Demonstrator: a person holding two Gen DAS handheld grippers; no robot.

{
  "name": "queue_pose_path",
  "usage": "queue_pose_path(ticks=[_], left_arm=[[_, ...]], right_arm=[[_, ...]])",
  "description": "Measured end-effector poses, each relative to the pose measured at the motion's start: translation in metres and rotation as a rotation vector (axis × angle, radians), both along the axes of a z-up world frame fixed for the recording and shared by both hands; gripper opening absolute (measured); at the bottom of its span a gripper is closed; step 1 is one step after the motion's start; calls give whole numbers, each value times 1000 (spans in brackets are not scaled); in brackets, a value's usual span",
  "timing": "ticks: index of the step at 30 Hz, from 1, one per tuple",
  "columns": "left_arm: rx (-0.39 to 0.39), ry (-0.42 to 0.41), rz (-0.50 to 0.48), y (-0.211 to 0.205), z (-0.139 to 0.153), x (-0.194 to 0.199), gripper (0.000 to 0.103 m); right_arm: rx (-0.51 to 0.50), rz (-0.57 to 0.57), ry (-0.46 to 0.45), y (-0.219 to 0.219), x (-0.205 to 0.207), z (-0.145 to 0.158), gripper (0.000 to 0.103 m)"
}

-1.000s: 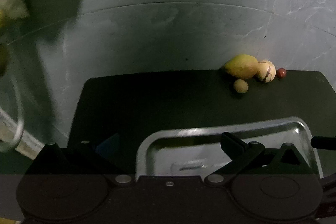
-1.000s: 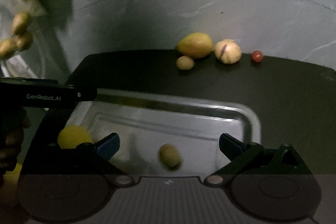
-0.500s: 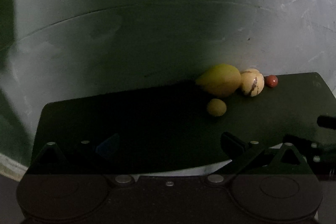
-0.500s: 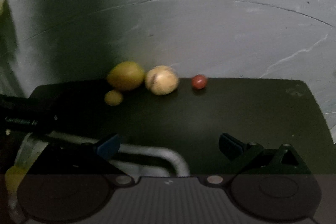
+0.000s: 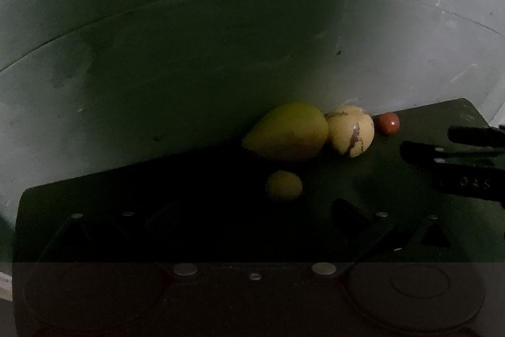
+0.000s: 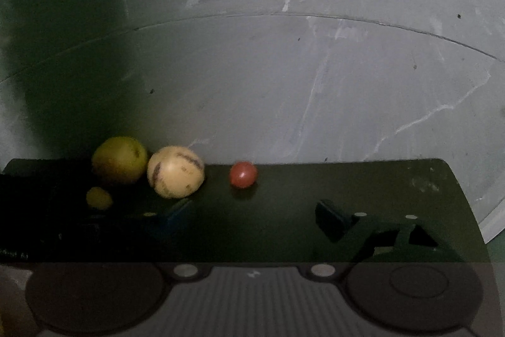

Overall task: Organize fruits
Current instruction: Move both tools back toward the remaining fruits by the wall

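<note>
Four fruits [image 6: 175, 172] waiting on dark mat [image 6: 315, 188], both tongs — left gripper [image 5: 252, 210], right gripper [image 6: 252, 210] — spread and seemingly empty, closing in for next pick.

Both wrist views low, forward-facing, sharing fruit cluster [image 5: 315, 135]

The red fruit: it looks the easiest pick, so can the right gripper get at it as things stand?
Probably yes. The red fruit sits alone on the dark mat, apart from the cream fruit, and the right gripper is open with nothing between.
</note>
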State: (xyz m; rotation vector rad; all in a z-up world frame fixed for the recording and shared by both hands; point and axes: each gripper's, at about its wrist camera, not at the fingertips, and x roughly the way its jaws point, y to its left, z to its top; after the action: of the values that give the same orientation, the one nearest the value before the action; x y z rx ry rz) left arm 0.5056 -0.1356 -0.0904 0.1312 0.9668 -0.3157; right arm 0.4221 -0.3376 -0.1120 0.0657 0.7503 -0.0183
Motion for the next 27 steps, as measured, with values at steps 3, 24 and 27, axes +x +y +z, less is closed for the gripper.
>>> queue_pose_path(ticks=[3,24,27], left_arm=[[-8,1,-15,-6,-2,3,97],[-34,42,-55,-21,-14,9,52],[-34,40,-53,-21,-13,8,50]], right_arm=[[-3,3,-4,-2,8,-3,78],[52,30,-8,9,35,-15,44],[56,28,-4,11,40,-18,41]])
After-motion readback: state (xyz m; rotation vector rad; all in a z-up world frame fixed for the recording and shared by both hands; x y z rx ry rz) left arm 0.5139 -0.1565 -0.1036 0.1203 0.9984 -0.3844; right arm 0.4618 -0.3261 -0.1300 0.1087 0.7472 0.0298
